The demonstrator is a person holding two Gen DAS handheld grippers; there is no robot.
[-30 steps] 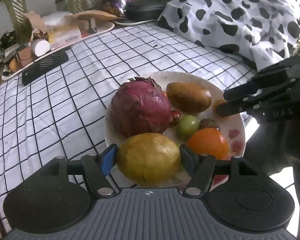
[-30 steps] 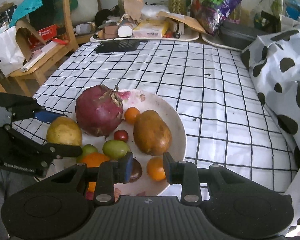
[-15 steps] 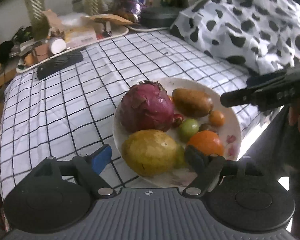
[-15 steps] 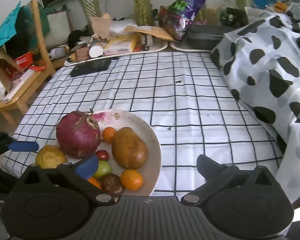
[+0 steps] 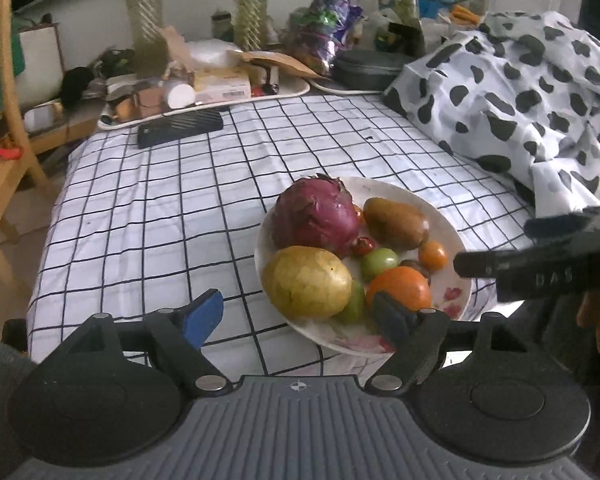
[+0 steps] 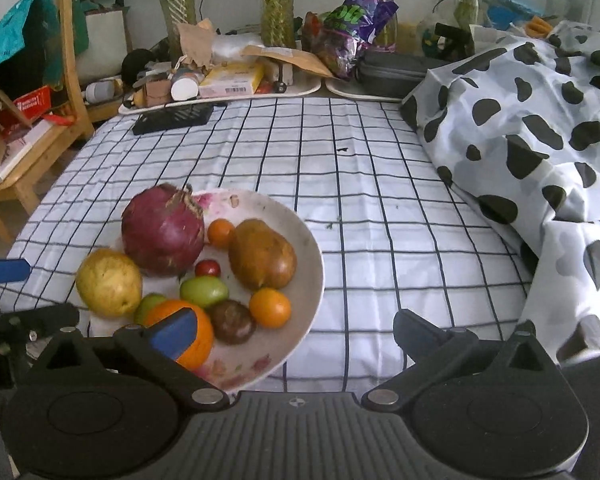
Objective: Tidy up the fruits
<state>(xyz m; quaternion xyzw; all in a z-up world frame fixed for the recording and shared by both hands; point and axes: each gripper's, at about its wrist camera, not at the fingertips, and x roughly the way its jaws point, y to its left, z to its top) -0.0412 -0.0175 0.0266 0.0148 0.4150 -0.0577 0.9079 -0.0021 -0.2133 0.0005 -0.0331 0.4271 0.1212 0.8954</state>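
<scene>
Now | fruits on plate [image 6: 312,280], checked cloth | yellow fruit [image 5: 306,282] at rim: prob. firm, smooth, rolls, grip at widest girth | L gripper [image 5: 296,316] wide, empty | R gripper [image 6: 296,332] wide, empty

A white cloth with a dark grid [image 6: 340,184] covers the table. A black-spotted white blanket [image 6: 540,128] is heaped along its right side. At the far edge, cluttered trays [image 6: 220,96] sit below plants in glass vases [image 6: 276,12] against a pale wall. A wooden chair [image 6: 32,148] stands left.
</scene>
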